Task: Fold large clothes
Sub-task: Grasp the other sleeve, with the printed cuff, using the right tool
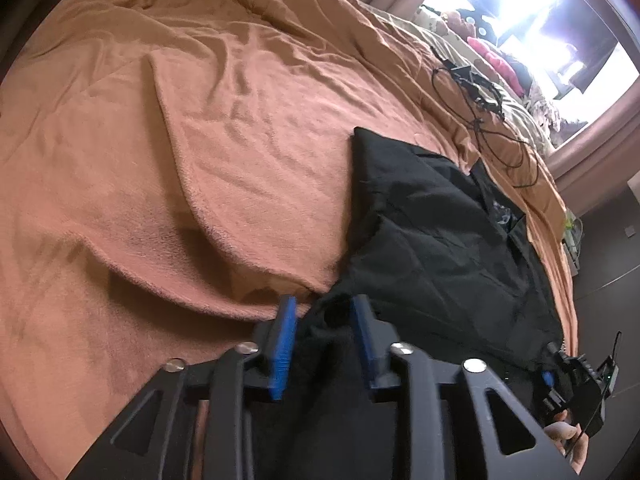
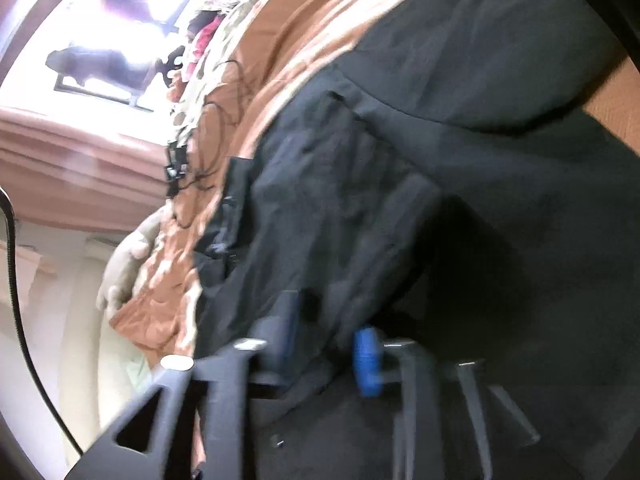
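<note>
Black garment lies partly folded on the orange blanket. Left gripper and right gripper stand parted, fabric loose between them; further folds remain.

Pretty clearly someone's bedroom at home. The whole scene sits on a big bed covered with a rumpled orange-brown fleece blanket. Past the far side of the bed there's a bright window with pinkish curtains hanging beside it. Along that far edge of the bed lie soft toys, one of them pink, plus a tangle of black cables on a patterned sheet. A pale plush toy hangs off the bed's edge too. Lived-in, not a lab.
</note>
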{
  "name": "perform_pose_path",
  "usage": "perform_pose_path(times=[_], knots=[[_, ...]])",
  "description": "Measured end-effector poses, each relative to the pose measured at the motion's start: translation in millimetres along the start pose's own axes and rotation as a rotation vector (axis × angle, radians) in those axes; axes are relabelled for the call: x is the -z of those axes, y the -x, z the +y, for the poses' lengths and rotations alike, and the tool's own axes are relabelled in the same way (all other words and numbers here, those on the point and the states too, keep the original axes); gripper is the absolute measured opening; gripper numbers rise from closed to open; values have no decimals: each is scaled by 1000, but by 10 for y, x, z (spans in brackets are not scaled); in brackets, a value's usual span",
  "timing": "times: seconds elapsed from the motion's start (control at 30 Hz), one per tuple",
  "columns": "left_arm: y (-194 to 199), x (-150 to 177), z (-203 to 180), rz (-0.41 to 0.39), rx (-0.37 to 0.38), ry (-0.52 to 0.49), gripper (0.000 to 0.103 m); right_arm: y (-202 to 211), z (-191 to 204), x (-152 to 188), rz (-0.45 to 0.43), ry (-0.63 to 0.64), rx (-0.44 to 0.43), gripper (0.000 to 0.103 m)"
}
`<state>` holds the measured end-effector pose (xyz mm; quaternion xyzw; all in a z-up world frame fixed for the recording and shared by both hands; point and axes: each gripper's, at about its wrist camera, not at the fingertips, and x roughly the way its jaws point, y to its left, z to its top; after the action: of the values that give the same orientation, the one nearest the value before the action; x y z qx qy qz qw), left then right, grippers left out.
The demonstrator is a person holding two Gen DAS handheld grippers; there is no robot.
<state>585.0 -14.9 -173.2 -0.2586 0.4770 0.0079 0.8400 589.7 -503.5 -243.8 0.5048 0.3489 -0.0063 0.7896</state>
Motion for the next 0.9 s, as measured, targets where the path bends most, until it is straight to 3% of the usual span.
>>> perform_pose_path(times=[0.03, 0.07, 0.13, 0.37, 0.53, 0.9], knots=[[38, 3, -26, -10, 7, -1, 61, 91, 65, -1, -24, 24, 11, 71], [80, 3, -45, -26, 14, -5, 76, 197, 101, -12, -52, 52, 34, 78], [203, 14, -119, -78, 20, -29, 82, 407, 188, -37, -105, 110, 68, 78], [346, 67, -273, -109, 53, -35, 82, 983, 51, -253, -200, 153, 132, 76], [365, 145, -425, -112, 65, -66, 82, 1306, -299, -467, -262, 86, 158, 62], [231, 233, -588, -104, 27, -106, 82, 1843, -957, -828, -390, -40, 225, 58]])
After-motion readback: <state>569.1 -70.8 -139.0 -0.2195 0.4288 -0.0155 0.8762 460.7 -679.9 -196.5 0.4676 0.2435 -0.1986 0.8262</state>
